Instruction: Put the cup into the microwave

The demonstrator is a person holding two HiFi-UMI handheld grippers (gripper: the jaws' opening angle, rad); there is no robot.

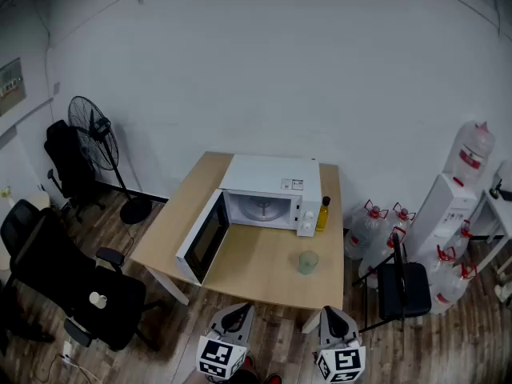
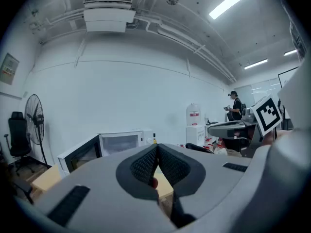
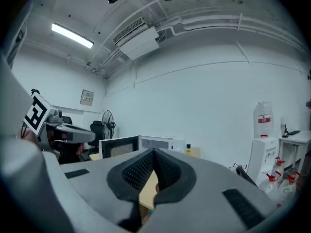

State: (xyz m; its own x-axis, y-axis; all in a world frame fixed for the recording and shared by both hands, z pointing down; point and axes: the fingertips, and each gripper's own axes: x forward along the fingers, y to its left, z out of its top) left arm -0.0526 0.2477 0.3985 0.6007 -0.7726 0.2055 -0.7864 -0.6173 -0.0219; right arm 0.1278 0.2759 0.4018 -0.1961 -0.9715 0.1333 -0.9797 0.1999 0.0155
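My L gripper [image 2: 157, 148] & R gripper [image 3: 153, 153] both closed, empty, cup [image 1: 308, 262] on table [image 1: 254, 277] at 5 o'clock from open microwave [image 1: 272, 174], top sticker [image 1: 292, 185] unreadable to me

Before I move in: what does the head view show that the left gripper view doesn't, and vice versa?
Only the head view: the green cup standing on the table in front of the microwave. Only the left gripper view: that the left gripper is shut and empty, a ceiling air conditioner and a person far off at the right. Both: the microwave with its door open, the yellow bottle beside it and the fan.
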